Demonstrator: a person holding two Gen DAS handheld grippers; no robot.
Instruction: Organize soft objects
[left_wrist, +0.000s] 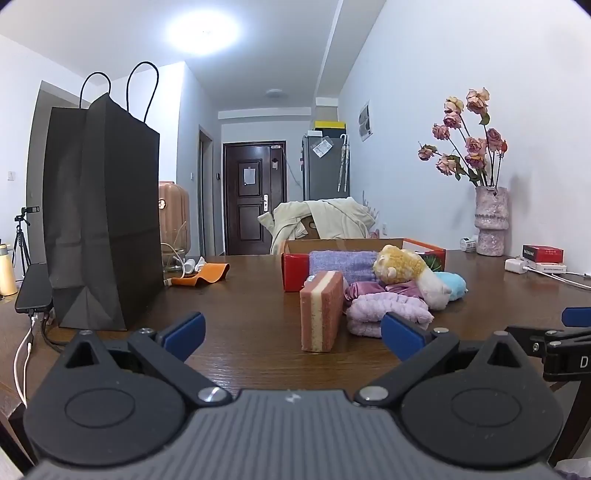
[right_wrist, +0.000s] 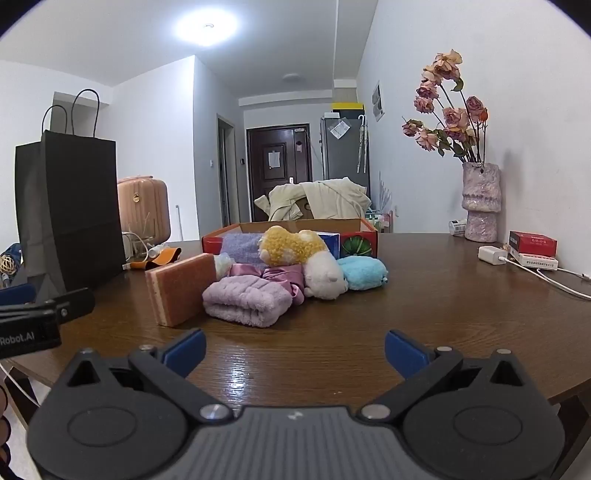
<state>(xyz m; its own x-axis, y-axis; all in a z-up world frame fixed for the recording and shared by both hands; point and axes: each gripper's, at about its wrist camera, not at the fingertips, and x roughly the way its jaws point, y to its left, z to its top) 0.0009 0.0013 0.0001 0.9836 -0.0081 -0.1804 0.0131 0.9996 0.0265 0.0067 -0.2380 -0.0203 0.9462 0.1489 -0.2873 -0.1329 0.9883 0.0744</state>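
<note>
Both tongs, left tongs (left_wrist: 293, 334) and right tongs (right_wrist: 294, 350), were released and empty above the worktop (right_wrist: 424, 306). The soft objects lay heaped before the red box (right_wrist: 360, 242). The sponge block (right_wrist: 181, 293) stood on edge, touching the folded lilac towel (right_wrist: 245, 301); pulling the towel could probably topple it.

Dark wood table (right_wrist: 424, 306), glossy. On it: black paper bag (right_wrist: 70, 210) far left, orange strap (left_wrist: 201, 275), sponge block (right_wrist: 181, 291) upright, folded lilac towel (right_wrist: 245, 301), blue plush (right_wrist: 362, 273), red cardboard box (right_wrist: 354, 236), pink vase (right_wrist: 480, 203) w/ flowers, white charger (right_wrist: 493, 254).
</note>
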